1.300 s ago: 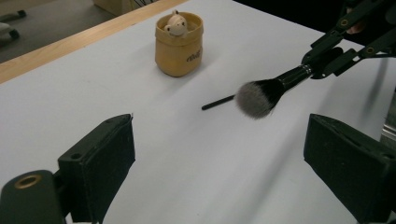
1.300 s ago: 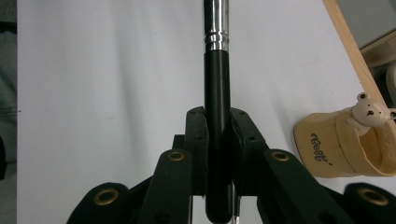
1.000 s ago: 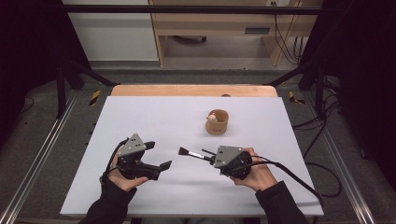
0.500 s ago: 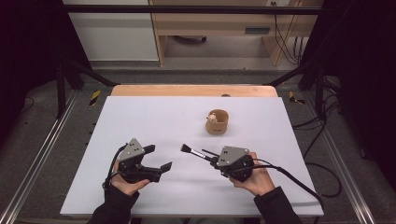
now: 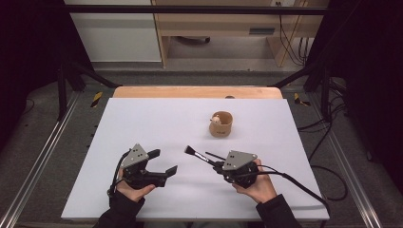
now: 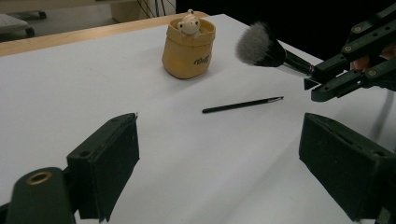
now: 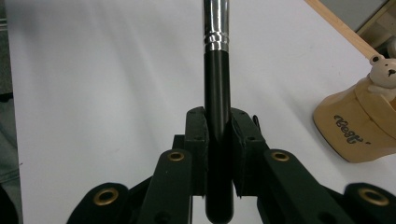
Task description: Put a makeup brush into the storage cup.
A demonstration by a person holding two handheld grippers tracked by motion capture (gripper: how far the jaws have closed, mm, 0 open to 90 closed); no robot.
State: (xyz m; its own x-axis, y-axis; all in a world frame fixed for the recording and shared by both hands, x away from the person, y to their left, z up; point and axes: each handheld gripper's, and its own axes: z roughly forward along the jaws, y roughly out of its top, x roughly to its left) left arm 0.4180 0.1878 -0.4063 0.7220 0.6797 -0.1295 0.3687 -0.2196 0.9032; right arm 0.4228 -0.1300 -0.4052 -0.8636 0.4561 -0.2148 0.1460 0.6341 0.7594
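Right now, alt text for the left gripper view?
Two open black jaws frame a white table; beyond them lie a thin black pencil and a tan pouch holding a small bear. At right, the right gripper holds a makeup brush.

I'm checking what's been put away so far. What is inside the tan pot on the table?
A small cream bear figure peeks over the rim of the tan pot. The pot's wall hides anything lower inside.

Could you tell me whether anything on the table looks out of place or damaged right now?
Nothing stands out. The makeup brush sits straight in the right hand-held gripper, the thin black pencil lies flat on the table, and the tan pouch stands upright.
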